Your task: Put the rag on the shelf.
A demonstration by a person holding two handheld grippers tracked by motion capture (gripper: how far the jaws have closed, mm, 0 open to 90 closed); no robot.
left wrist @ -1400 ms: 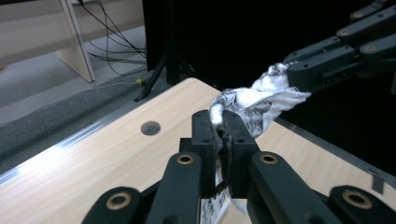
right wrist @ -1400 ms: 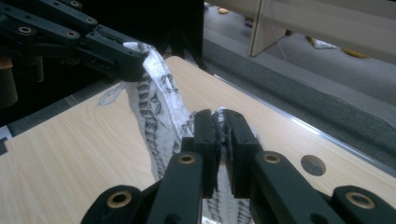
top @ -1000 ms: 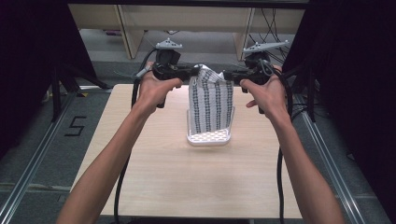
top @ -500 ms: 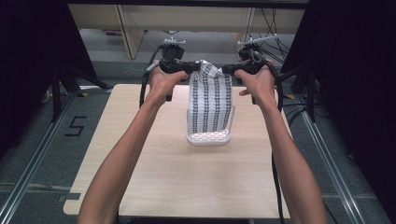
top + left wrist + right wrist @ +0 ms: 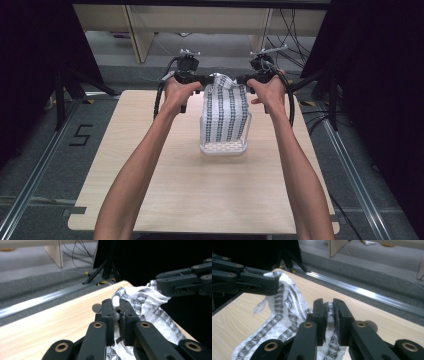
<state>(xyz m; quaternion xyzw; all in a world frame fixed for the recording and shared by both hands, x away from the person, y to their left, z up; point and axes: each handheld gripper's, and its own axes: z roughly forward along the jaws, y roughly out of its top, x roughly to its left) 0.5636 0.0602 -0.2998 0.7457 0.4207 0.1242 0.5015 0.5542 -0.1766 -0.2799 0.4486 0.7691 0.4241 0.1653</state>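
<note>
Patterned white cloth (image 5: 226,107) hangs between your two tools, its top edge stretched from one to the other, its lower end in the white perforated basket (image 5: 223,147) on the wooden table (image 5: 150,165) below them. Your left gripper (image 5: 204,80) is clamped on the cloth's left corner. Your right gripper (image 5: 241,79) has just been easing its jaws, yet the crinkled fabric remains pinched between them.

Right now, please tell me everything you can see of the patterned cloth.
The patterned cloth is white with dark bands of small triangles, thin and crumpled as fabric looks. It hangs stretched between the left gripper and right gripper, each pinching an upper corner. Its lower part drops into the white perforated basket on the wooden table.
</note>
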